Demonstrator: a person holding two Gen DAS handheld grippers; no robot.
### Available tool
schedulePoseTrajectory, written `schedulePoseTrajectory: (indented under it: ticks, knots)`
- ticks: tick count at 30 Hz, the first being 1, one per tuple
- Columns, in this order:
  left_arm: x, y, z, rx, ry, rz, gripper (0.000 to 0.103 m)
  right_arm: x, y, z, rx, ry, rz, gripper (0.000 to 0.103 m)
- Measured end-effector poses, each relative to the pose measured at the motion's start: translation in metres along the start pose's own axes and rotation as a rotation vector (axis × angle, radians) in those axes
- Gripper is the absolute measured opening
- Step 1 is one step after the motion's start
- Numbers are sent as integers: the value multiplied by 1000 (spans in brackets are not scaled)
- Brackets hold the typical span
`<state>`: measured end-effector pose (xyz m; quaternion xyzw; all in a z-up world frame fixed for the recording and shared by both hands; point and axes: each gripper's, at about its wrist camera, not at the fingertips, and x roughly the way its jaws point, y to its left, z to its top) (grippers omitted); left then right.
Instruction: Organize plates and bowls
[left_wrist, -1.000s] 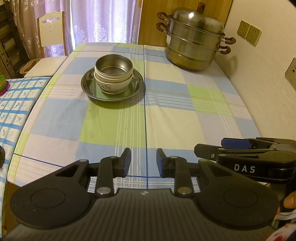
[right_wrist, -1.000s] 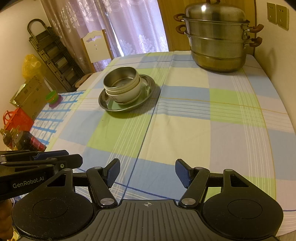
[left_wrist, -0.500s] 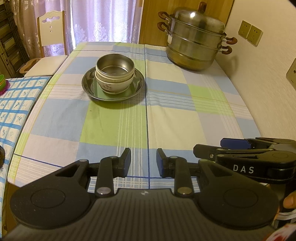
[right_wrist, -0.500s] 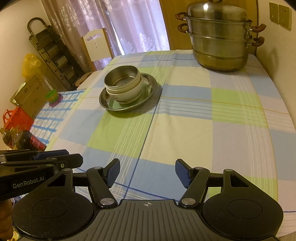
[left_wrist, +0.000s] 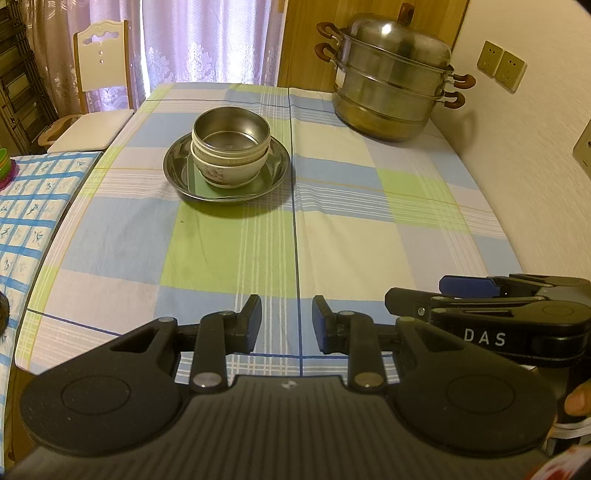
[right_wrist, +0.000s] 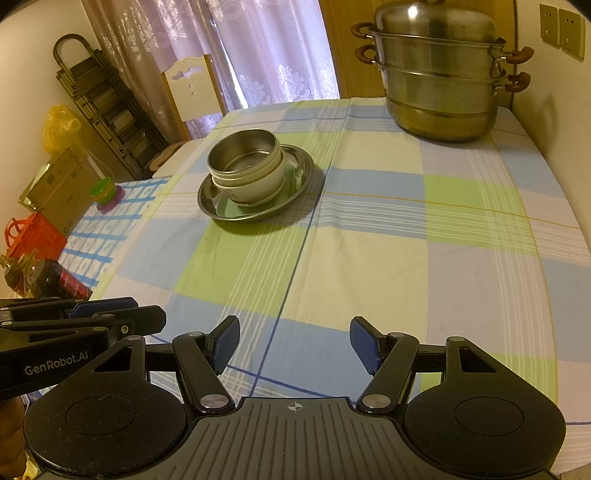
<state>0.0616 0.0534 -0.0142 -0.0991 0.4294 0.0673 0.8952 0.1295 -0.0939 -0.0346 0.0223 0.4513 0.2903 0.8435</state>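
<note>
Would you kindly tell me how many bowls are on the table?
2, nested on the plate: a steel bowl inside a white bowl. More could be hidden between them.

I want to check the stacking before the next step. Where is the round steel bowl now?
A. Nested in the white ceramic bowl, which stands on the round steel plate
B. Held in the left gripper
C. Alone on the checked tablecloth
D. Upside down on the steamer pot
A: the round steel bowl sits inside the white ceramic bowl, which stands on the round steel plate; both grippers are empty and far from it.
</note>
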Motion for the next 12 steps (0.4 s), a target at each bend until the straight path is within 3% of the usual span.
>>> schedulePoseTrajectory:
  ticks: [12]
  knots:
    - [5,6,2,-2,2,-4,26,5,3,0,1,4,-3,66]
